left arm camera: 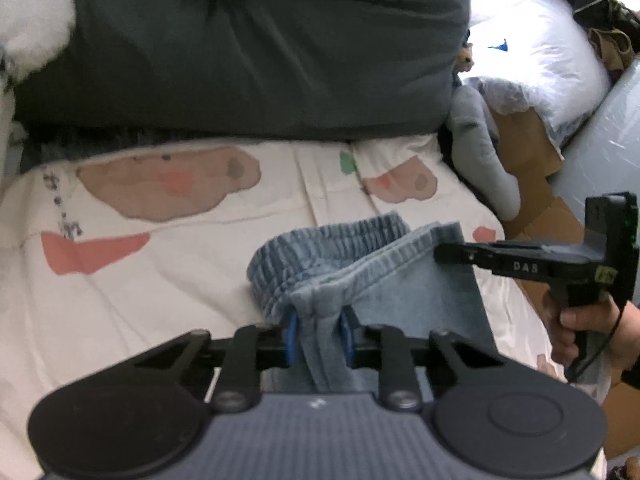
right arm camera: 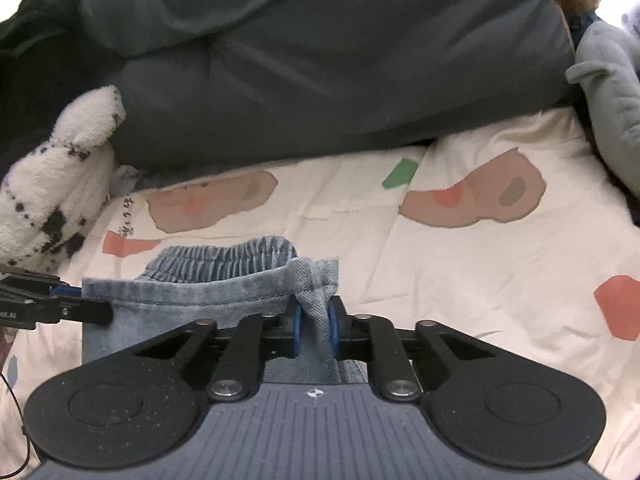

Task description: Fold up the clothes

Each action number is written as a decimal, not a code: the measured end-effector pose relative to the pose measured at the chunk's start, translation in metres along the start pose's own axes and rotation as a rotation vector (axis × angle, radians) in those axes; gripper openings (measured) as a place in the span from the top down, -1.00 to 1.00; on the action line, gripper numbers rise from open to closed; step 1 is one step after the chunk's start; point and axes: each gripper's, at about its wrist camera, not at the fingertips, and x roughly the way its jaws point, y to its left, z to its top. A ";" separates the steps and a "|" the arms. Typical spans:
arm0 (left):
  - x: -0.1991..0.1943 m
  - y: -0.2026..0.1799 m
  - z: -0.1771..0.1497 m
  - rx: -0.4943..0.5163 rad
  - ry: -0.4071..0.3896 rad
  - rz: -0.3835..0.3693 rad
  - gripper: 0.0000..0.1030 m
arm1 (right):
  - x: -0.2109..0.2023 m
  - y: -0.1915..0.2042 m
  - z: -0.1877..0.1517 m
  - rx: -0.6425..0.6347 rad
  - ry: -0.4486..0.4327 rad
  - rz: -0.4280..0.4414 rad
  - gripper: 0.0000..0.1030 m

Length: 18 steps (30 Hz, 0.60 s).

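Jeans on patterned bedsheet, elastic waistband away from grippers. Left gripper jaws narrow, pinching bunched denim corner. Right gripper likewise clamped on other corner. Only left view shows hand, cardboard, white pillow. Only right view shows spotted plush. Grey duvet bounds far edge; bare sheet right of jeans.

Two wrist fisheye views, set close over a bed and tilted downward

Each view is taken from behind its own gripper, the left gripper and the right gripper, looking forward along the fingers toward the dark grey pillow. The denim garment, the patterned sheet and the pillow are shared by both views; each opposite gripper is seen at a frame edge.
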 end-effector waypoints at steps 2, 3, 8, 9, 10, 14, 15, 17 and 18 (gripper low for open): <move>-0.007 -0.008 0.001 0.027 -0.026 0.001 0.63 | -0.008 0.003 0.001 -0.015 -0.012 -0.010 0.89; -0.010 -0.012 0.003 0.037 -0.033 0.003 0.64 | -0.011 0.006 0.002 -0.025 -0.016 -0.017 0.90; -0.017 -0.022 0.015 0.073 -0.064 -0.011 0.66 | -0.033 0.007 0.013 -0.041 -0.058 -0.038 0.90; -0.017 -0.023 0.018 0.080 -0.064 -0.017 0.66 | -0.037 0.004 0.015 -0.031 -0.068 -0.044 0.90; -0.016 -0.024 0.022 0.087 -0.064 -0.024 0.66 | -0.041 0.002 0.018 -0.023 -0.077 -0.051 0.90; -0.004 -0.026 0.033 0.103 -0.032 -0.027 0.67 | -0.044 0.001 0.023 -0.035 -0.082 -0.087 0.90; -0.002 -0.026 0.034 0.103 -0.029 -0.026 0.67 | -0.044 0.001 0.023 -0.035 -0.081 -0.095 0.90; 0.001 -0.024 0.035 0.102 -0.028 -0.024 0.67 | -0.043 0.002 0.025 -0.036 -0.084 -0.110 0.90; 0.002 -0.024 0.035 0.102 -0.029 -0.024 0.67 | -0.042 0.003 0.026 -0.036 -0.084 -0.116 0.90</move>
